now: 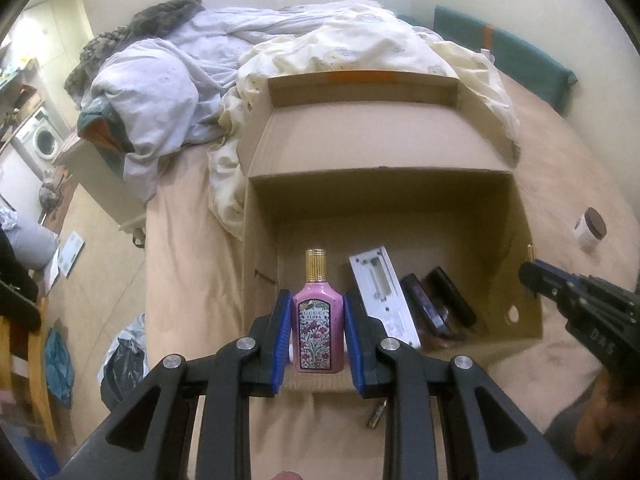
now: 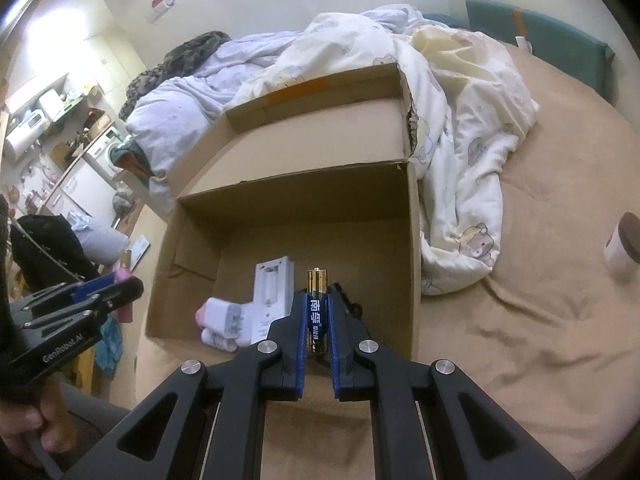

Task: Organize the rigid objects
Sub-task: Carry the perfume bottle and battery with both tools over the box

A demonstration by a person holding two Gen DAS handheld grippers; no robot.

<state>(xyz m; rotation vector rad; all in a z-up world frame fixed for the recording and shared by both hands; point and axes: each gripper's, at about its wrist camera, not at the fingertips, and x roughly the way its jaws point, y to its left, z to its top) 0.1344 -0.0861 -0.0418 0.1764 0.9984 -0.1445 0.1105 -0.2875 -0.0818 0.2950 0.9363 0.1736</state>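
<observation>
The left gripper holds a pink perfume bottle with a gold cap. Its blue pads press on both sides of the bottle. The bottle stands upright over the near edge of the cardboard box.

The right gripper is squeezed tight on a gold and blue battery. The battery stands upright between the pads, also over the near edge of the box.

The box sits open on a bed with a tan sheet. Inside the box lie a white flat remote, two dark things I cannot name, and a white charger plug.

A small white jar with a brown lid lies on the sheet to the right of the box. Rumpled blankets pile up behind the box.
</observation>
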